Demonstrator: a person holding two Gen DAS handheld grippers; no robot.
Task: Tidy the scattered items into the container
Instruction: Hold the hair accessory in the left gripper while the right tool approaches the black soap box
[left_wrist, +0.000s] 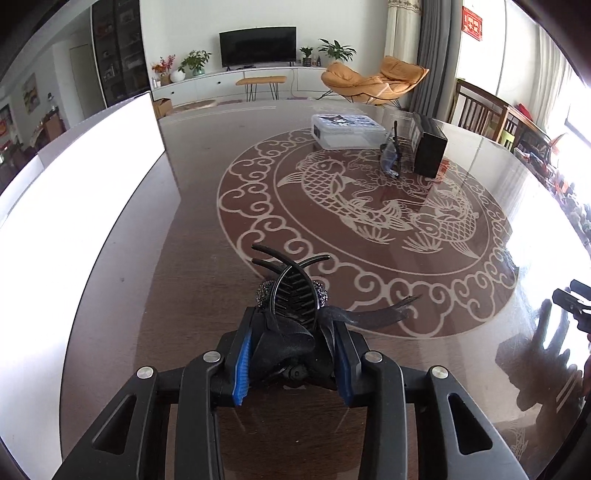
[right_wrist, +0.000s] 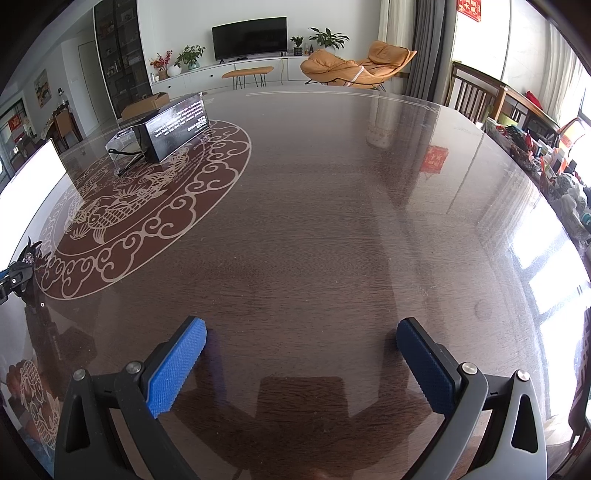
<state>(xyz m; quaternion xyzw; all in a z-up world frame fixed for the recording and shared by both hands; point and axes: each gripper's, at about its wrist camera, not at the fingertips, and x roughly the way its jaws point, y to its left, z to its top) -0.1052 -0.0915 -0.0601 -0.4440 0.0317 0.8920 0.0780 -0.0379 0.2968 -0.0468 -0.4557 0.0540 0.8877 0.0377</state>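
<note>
Left gripper (left_wrist: 291, 347) clamps black hair clip (left_wrist: 291, 295); right gripper (right_wrist: 301, 365) wide, empty; box print unreadable.

A glossy dark table (left_wrist: 207, 206) with a fish motif carries, far ahead of the left jaws, a clear box (left_wrist: 345, 130), glasses (left_wrist: 390, 153) and a black box (left_wrist: 428, 147).

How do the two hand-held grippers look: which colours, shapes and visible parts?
Both are alike: the left gripper and the right gripper have black angular plastic arms with triangular cut-outs and round silver bolts at the joints. Each finger carries a blue ribbed pad. On the right gripper the outer frame looks grey. No cables, markings or sleeves show.
</note>
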